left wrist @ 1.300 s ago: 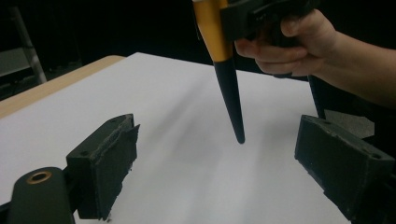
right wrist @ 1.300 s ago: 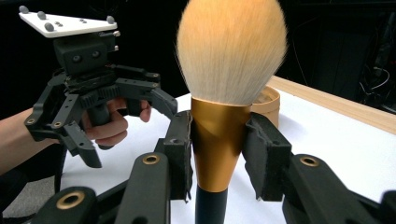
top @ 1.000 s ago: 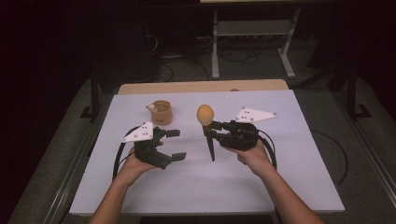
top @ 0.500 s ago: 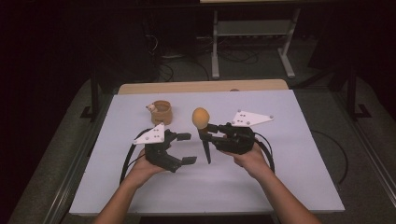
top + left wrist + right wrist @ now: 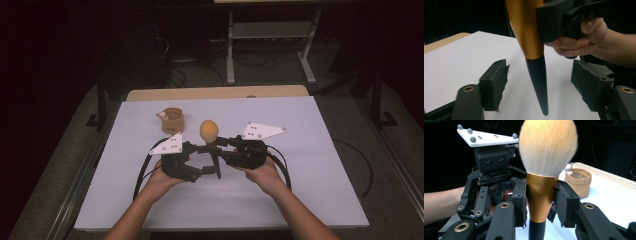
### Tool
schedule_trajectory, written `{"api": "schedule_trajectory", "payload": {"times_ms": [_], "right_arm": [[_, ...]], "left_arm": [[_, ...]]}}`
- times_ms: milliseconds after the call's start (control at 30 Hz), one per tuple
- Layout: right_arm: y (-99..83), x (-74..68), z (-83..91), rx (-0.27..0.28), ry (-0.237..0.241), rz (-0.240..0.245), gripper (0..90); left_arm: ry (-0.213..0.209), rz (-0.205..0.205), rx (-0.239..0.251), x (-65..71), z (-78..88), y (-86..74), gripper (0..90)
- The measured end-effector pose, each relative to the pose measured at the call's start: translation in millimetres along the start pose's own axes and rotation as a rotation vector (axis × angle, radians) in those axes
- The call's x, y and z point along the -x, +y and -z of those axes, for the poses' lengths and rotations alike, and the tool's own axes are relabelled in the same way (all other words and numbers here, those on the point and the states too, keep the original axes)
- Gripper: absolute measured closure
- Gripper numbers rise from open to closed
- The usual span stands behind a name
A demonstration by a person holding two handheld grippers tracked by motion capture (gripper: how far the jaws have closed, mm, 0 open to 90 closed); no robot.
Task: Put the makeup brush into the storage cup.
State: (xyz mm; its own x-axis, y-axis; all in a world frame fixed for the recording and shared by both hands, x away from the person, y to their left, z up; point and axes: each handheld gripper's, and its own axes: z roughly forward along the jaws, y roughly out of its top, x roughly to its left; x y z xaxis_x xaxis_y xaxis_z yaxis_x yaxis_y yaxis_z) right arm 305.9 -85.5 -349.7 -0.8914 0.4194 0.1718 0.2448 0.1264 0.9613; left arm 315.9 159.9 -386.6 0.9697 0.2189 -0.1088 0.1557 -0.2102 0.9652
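Two black grippers, left (image 5: 202, 161) and right (image 5: 223, 148), each carry a pale three-cornered plate with grey studs, brass rivets, padded jaws, looping black cables. Forearms bare.

The room behind my hands sits nearly black, while the white tabletop (image 5: 310, 170) catches even light from above and casts only soft shadows. My brush's (image 5: 548, 147) bristles glow almost overexposed. Close up, the nearest gripper parts blur slightly.
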Motion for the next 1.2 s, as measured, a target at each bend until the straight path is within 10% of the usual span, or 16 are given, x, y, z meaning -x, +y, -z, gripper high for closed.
{"api": "schedule_trajectory", "payload": {"times_ms": [1200], "right_arm": [[-3.5,-4.1,-6.6,0.003,0.004,-0.005,62.9]], "left_arm": [[0.053,0.01,0.004,0.6,-2.8,4.1,68.9]]}}
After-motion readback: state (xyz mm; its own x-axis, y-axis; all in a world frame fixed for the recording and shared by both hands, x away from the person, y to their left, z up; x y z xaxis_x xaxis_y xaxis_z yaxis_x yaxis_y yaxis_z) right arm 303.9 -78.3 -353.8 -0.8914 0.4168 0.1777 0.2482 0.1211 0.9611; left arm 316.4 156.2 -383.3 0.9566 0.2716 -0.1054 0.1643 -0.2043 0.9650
